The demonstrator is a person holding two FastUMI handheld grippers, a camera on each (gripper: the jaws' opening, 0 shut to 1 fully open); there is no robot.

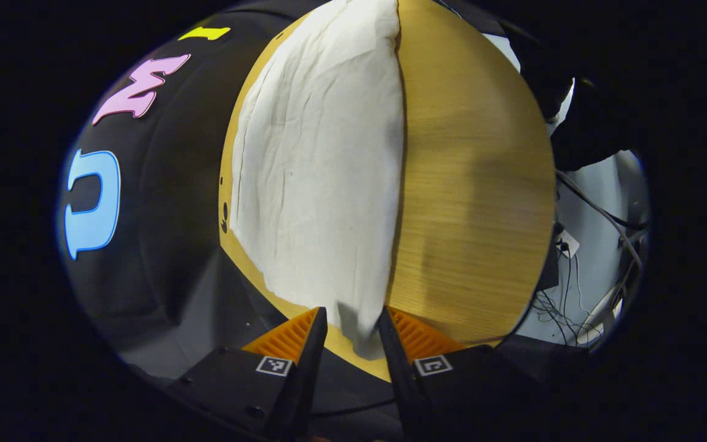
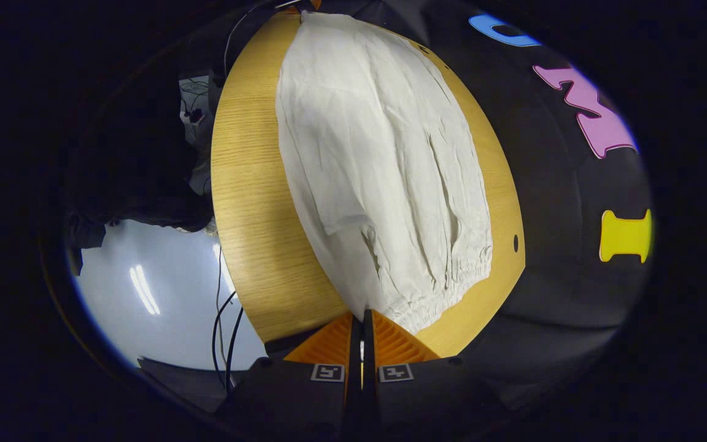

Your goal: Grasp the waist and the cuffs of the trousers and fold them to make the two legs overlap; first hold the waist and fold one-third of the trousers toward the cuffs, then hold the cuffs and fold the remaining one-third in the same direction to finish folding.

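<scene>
Trousers: pale off-white trousers lie lengthwise on a table, one end toward each gripper.
Left gripper: the left gripper has its fingers apart, with a hanging corner of the fabric in the gap between them; I cannot tell whether either finger touches the cloth.
Right gripper: the right gripper has its fingers drawn together with barely a slit between them, and their tips meet the near corner of the trousers at the table's edge; whether cloth is pinched between them is hidden.
Left gripper view alone: a plain hemmed end of the trousers draping over the near table edge, a long straight edge of the garment running down the middle of the tabletop, and a tangle of cables on the pale floor to the side.
Right gripper view alone: a gathered, elasticated band across the near end of the trousers, a small dark hole in the tabletop beside that band, and two cables hanging down over a glossy pale floor.
Materials: thin, soft, creased woven cloth with long lengthwise folds; the table is smooth yellow-brown wood with a fine grain and rounded edge.
Fingers: ribbed inner faces, each with a small square marker at the base.
</scene>
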